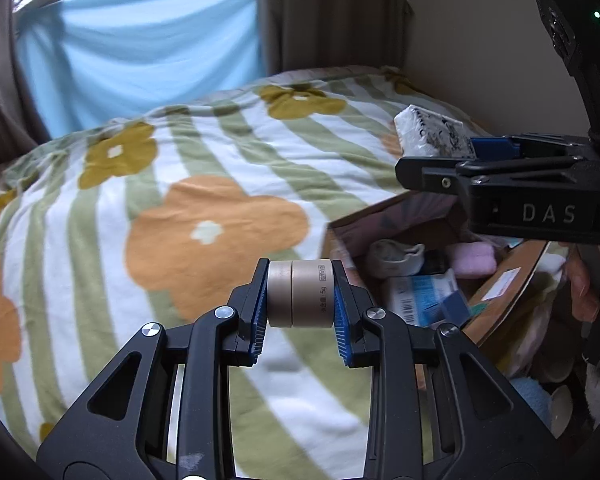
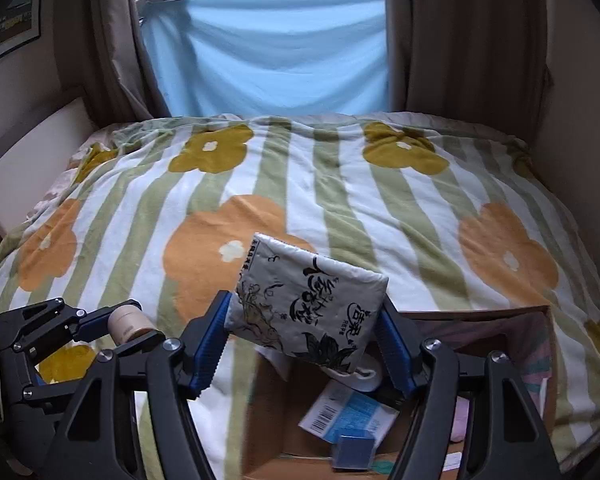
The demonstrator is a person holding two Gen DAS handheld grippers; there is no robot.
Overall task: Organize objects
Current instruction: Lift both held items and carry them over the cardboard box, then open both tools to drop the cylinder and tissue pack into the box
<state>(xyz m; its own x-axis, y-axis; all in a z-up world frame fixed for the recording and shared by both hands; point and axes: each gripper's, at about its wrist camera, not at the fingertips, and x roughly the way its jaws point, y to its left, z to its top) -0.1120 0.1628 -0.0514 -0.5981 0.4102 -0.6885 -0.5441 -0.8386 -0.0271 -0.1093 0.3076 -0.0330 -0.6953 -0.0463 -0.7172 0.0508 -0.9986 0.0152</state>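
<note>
— So where do the tongs sit relative to the cardboard box?

— Left tongs hover over the bed just left of it, clamped on a small beige jar. Right tongs hang above the box, clamped on a white printed packet.

— And inside the box?

— A barcoded blue-white package, a small blue box, something pink and a white sock-like item.

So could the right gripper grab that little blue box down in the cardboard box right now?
Probably not yet. The right gripper is already shut on the silver packet, so its fingers are full, though the blue box lies uncovered just below it.
</note>
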